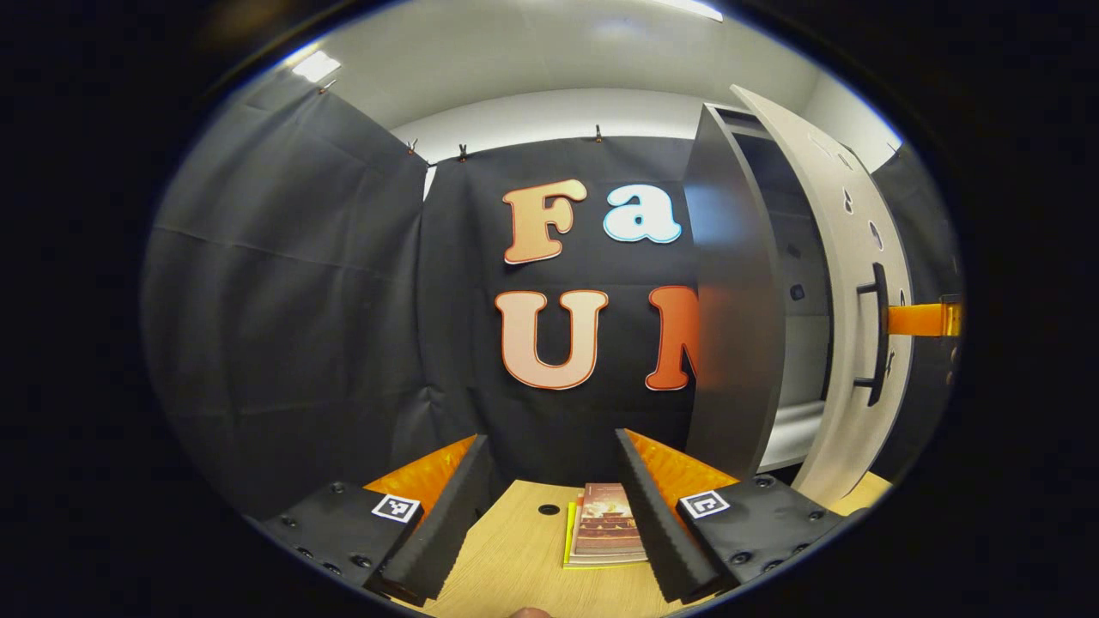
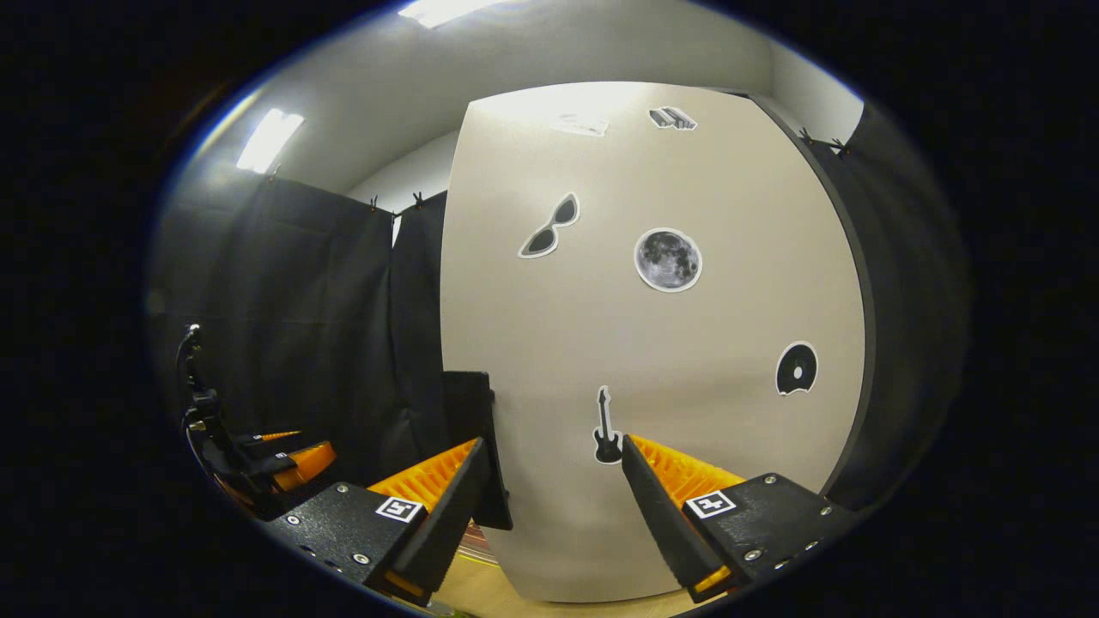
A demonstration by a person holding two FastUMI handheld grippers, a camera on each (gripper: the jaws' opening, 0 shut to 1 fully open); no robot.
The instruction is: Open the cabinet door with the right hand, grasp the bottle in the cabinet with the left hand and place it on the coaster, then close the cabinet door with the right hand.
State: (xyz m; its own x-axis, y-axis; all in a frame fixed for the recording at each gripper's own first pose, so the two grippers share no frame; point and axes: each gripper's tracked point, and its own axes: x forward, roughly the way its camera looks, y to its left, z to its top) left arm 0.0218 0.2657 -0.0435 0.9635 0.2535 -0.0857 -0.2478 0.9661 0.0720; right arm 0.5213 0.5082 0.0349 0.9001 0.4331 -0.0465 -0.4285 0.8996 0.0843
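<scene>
the door (image 1: 846, 283) stands ajar; swing it wider, keeping the right gripper (image 2: 554, 498), fingers spread and empty, at its handle (image 1: 877, 335). the left gripper (image 1: 549, 506) waits, released.

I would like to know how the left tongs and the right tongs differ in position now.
The left tongs hang over the table and a booklet; the right tongs face the stickered front of the cabinet door, close up. The left tongs stand clear of the cabinet; the right tongs sit by the door handle. Both are open, holding nothing.
</scene>
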